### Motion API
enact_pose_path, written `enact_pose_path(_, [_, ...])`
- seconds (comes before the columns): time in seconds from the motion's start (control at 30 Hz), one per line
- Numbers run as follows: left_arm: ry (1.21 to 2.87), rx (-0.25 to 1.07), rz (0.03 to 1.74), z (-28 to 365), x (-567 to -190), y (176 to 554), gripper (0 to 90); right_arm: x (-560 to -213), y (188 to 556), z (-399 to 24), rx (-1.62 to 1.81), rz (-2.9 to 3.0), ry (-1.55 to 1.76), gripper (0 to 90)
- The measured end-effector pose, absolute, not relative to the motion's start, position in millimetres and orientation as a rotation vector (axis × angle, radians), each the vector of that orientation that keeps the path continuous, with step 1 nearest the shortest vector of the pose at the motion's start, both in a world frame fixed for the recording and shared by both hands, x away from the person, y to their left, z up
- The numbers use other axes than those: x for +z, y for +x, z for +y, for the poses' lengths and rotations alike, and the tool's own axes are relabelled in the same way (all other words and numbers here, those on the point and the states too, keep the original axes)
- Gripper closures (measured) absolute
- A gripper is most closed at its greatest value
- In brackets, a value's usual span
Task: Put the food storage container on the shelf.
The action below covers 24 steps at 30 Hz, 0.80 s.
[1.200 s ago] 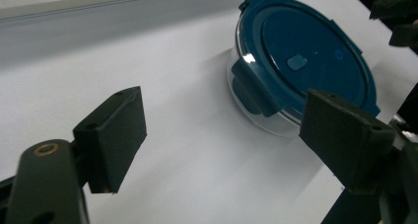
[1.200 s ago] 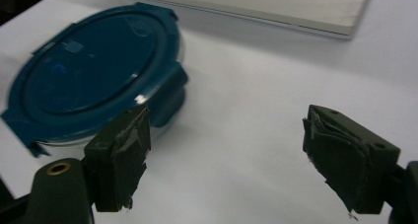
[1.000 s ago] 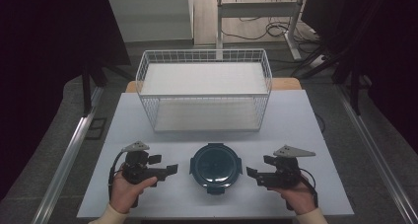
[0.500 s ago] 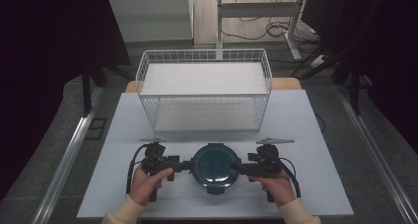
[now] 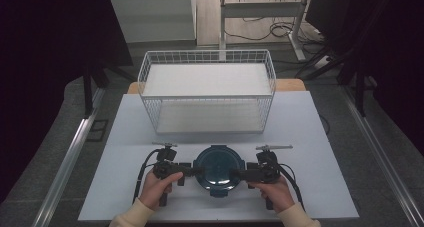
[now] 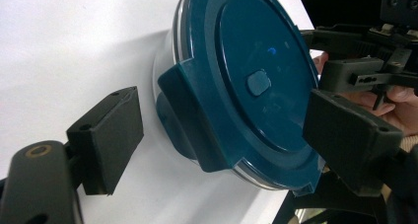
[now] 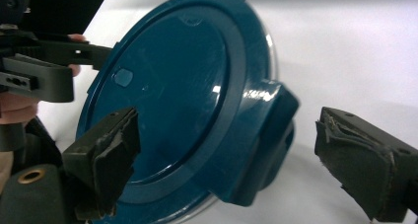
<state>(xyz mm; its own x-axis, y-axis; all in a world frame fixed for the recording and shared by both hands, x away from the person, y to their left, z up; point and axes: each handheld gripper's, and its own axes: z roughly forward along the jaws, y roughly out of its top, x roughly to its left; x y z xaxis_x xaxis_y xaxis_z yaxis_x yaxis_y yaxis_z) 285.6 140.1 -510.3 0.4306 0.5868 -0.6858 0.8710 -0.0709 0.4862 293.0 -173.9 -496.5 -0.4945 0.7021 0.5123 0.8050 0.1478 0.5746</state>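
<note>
Jaws spread wide on both sides: my left gripper (image 5: 192, 169) and right gripper (image 5: 239, 175) each straddle a latch tab of the round dark-teal lidded plastic container (image 5: 218, 166) sitting on the white table (image 5: 320, 152) between them.

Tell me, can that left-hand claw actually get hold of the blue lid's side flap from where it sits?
Probably yes: the left gripper is open, its jaws either side of the lid's side latch, with nothing between them.
</note>
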Motion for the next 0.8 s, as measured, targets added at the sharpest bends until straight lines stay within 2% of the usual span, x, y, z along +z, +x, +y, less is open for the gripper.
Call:
enact_pose_path(0.43, [1.736, -0.506, 1.268, 129.4, -522.7, 289.4, 17.4, -506.6, 291.8, -166.3, -1.234, -2.191, -1.511, 10.7])
enact_pose_path(0.5, [1.704, -0.539, 1.287, 130.5, -526.1, 289.4, 19.1, -507.2, 291.8, -165.7, -1.236, -2.174, -1.509, 12.7])
enact_pose_path(0.53, [1.714, -0.527, 1.291, 130.4, -526.4, 289.1, 22.7, -507.5, 292.2, -166.5, -1.241, -2.167, -1.513, 14.4])
enact_pose_path(0.6, [1.717, -0.513, 1.291, 130.5, -525.1, 288.4, 23.3, -507.8, 292.6, -168.1, -1.240, -2.154, -1.518, 16.2])
enact_pose_path(0.7, [1.716, -0.505, 1.299, 130.6, -523.9, 287.7, 25.3, -510.2, 295.1, -175.9, -1.263, -2.064, -1.536, 23.4])
enact_pose_path(0.8, [1.705, -0.500, 1.310, 130.6, -522.7, 286.7, 26.2, -509.7, 294.4, -177.6, -1.267, -2.047, -1.540, 25.4])
